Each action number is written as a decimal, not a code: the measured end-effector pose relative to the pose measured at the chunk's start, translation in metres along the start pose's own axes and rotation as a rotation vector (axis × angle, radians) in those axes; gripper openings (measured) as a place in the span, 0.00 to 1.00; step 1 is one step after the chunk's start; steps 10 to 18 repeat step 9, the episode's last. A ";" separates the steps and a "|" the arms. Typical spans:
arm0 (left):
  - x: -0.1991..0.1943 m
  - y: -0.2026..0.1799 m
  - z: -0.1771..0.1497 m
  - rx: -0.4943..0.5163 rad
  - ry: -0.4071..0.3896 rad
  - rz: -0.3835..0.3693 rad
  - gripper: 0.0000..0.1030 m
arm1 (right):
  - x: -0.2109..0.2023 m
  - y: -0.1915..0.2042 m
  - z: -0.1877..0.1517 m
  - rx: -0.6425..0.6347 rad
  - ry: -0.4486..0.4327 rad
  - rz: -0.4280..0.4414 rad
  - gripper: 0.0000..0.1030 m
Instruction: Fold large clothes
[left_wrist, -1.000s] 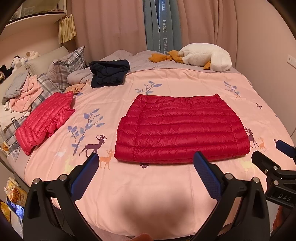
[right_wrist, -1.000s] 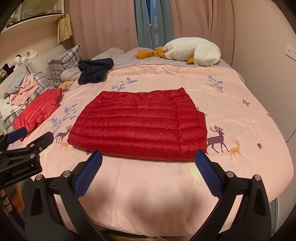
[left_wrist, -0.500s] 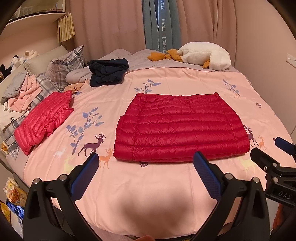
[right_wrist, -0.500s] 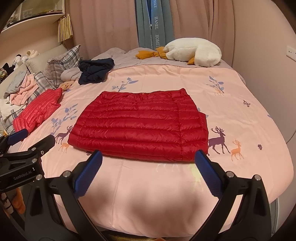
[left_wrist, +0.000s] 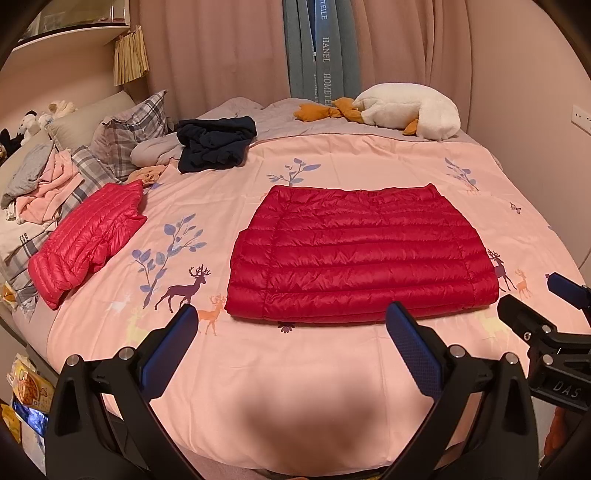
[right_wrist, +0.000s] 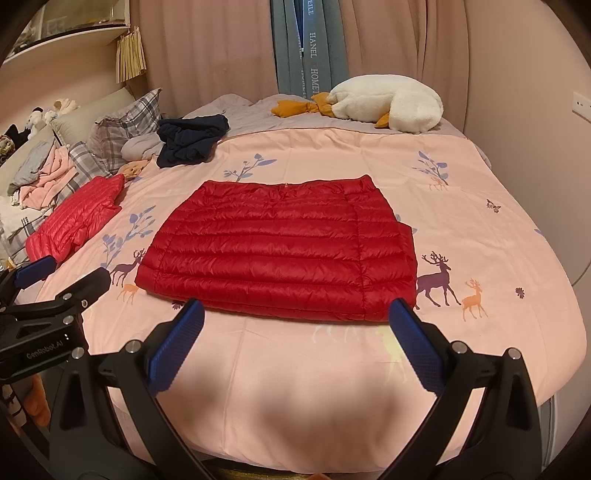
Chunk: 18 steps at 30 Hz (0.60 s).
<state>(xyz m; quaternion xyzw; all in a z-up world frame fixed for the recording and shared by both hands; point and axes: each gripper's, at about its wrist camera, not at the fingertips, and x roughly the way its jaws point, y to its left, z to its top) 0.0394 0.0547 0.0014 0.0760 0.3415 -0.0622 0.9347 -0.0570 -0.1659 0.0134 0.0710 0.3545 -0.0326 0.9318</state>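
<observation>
A dark red quilted down jacket (left_wrist: 360, 254) (right_wrist: 280, 247) lies folded into a flat rectangle in the middle of the pink bedspread (left_wrist: 295, 387) (right_wrist: 314, 387). My left gripper (left_wrist: 291, 319) hovers open over the bed's near edge, short of the jacket's front hem, holding nothing. My right gripper (right_wrist: 295, 314) is also open and empty, just short of the same hem. Each gripper shows at the edge of the other's view: the right gripper (left_wrist: 535, 306) on the right, the left gripper (right_wrist: 62, 273) on the left.
A lighter red down jacket (left_wrist: 85, 243) lies folded at the left by plaid pillows (left_wrist: 125, 136) and a heap of pink and grey clothes (left_wrist: 40, 181). A dark navy garment (left_wrist: 214, 146) and a white plush goose (left_wrist: 406, 110) lie at the back. Curtains hang behind.
Both grippers have drifted very slightly; the jacket sits a touch lower and nearer in view. Nothing was gripped or released.
</observation>
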 end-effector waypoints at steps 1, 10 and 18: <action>0.000 0.000 0.000 0.001 0.001 -0.001 0.99 | 0.000 0.000 0.000 0.001 0.000 0.001 0.98; 0.001 0.001 0.001 -0.011 0.014 -0.015 0.99 | 0.002 -0.001 -0.001 0.000 0.000 0.008 0.98; 0.001 0.001 0.001 -0.011 0.014 -0.015 0.99 | 0.002 -0.001 -0.001 0.000 0.000 0.008 0.98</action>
